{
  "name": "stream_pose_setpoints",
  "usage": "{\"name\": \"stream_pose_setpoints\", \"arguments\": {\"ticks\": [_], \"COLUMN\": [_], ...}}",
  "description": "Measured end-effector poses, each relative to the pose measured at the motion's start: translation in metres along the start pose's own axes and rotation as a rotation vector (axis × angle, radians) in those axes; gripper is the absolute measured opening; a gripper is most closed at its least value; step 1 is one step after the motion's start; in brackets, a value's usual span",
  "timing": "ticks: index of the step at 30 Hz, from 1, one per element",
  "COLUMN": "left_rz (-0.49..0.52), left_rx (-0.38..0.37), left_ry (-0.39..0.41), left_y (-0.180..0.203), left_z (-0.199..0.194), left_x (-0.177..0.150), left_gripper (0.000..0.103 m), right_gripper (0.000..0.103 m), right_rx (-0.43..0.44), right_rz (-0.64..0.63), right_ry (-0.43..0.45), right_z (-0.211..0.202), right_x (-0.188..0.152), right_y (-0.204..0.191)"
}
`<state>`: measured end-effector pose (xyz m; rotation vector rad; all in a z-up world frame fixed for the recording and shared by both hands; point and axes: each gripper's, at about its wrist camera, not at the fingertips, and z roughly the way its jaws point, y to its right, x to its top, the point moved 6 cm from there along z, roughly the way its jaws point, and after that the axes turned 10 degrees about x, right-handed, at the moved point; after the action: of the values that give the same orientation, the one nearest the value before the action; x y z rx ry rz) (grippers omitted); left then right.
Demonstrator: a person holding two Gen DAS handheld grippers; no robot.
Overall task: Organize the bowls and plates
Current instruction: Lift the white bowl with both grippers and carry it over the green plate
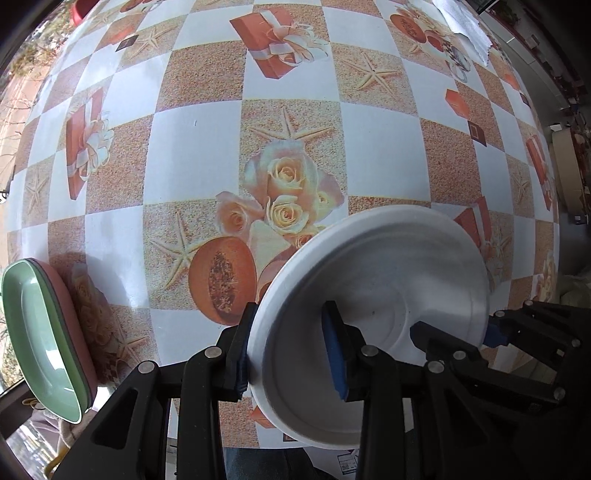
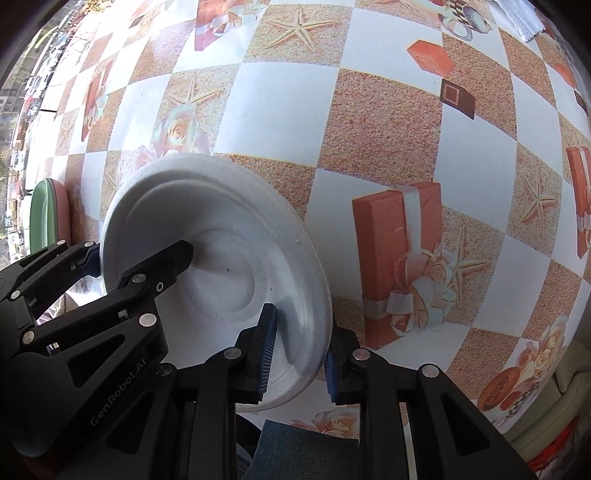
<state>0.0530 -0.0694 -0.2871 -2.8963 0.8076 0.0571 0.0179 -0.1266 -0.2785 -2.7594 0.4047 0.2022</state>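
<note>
Two black two-finger grippers with blue pads hold one round white foam plate (image 1: 373, 295) between them, above a table covered in an orange-and-white checkered oilcloth (image 1: 192, 155) printed with roses, starfish and gift boxes. The left gripper (image 1: 291, 350) is clamped on the plate's left rim, one pad outside and one inside the dish. The right gripper (image 2: 299, 354) is clamped on the opposite rim in the same way. Both point almost straight down, and the plate hangs tilted, clear of the cloth.

The step in hand looks like carrying this plate toward a stack. To the left of the white plate, near the table's edge, sits a green oval plastic dish nested in a pink one (image 1: 44, 332). If that pile is the target, the next move calls for both hands travelling together, levelling the plate, then letting go at the same time.

Far beyond the plate, a white cloth (image 1: 465, 26) lies at the table's far corner. The oilcloth between the plate and the nested dishes is bare, so nothing blocks the way.
</note>
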Motion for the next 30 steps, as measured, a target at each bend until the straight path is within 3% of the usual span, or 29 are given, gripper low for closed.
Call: {"name": "stream_pose_setpoints", "arguments": {"ticks": [13,19,30], "left_rz": [0.141,0.183,0.194], "left_rx": [-0.026,-0.044,-0.049], "left_ry": [-0.004,0.003,-0.007], "left_y": [-0.067,-0.075,-0.062], "left_z": [0.006,0.006,-0.001], "left_x": [-0.025,-0.025,-0.017], "left_gripper": [0.037,0.035,0.035], "right_gripper": [0.027,0.027,0.027], "right_rx": [-0.019,-0.026,-0.021], "right_rz": [0.075,0.138,0.176], "right_ry": [0.021,0.034,0.036], "right_z": [0.036,0.041,0.040], "right_x": [0.001,-0.001,-0.009], "right_y": [-0.089,-0.105,-0.093]}}
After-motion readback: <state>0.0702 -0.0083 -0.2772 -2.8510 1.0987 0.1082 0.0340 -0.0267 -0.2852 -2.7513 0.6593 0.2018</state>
